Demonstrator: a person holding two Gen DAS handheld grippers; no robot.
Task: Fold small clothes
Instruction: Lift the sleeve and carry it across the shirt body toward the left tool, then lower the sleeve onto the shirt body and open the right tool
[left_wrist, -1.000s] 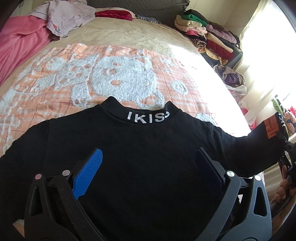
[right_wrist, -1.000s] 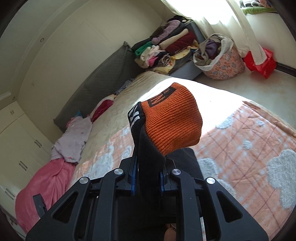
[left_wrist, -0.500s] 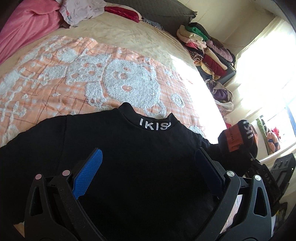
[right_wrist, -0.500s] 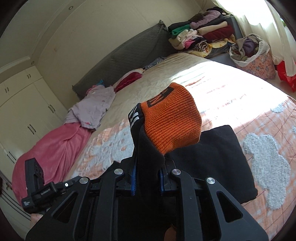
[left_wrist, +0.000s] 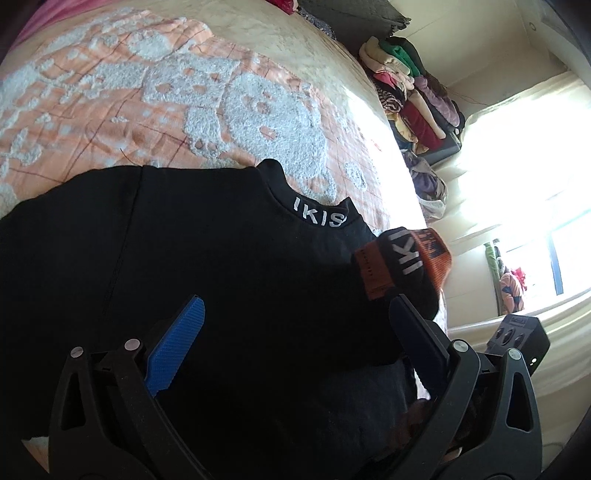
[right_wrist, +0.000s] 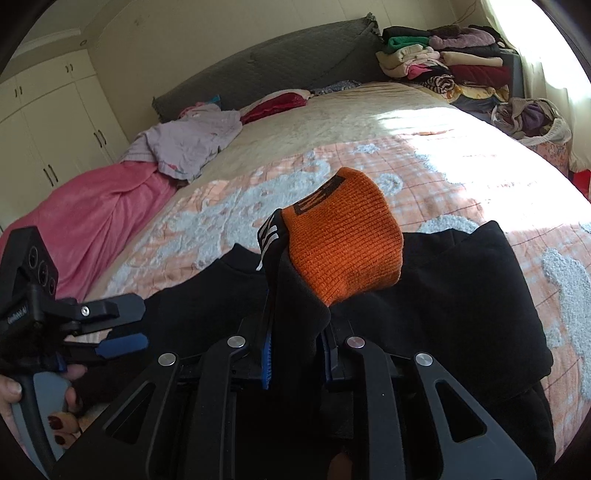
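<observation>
A black long-sleeved top (left_wrist: 221, 258) with white collar lettering lies flat on the orange bear-print blanket (left_wrist: 110, 110). My left gripper (left_wrist: 295, 301) hovers open just over its body, nothing between the blue pads (left_wrist: 177, 339). My right gripper (right_wrist: 297, 332) has the top's sleeve between its pads, the orange cuff (right_wrist: 343, 251) sticking up past the fingertips; its jaws are opening. The sleeve is brought in over the top's body (right_wrist: 461, 295). In the right wrist view the left gripper (right_wrist: 142, 325) shows at the left, held by a hand (right_wrist: 62, 417).
A pink blanket (right_wrist: 85, 221) and a lilac garment (right_wrist: 192, 140) lie on the bed's far side. Folded clothes are stacked (right_wrist: 443, 55) beside the grey headboard (right_wrist: 277, 62). A laundry basket (right_wrist: 532, 122) stands on the floor by the bright window.
My right gripper carried the sleeve from out past the bed's edge inward over the top's body. The left gripper shifted over the top and rolled, so the bed looks tilted.
</observation>
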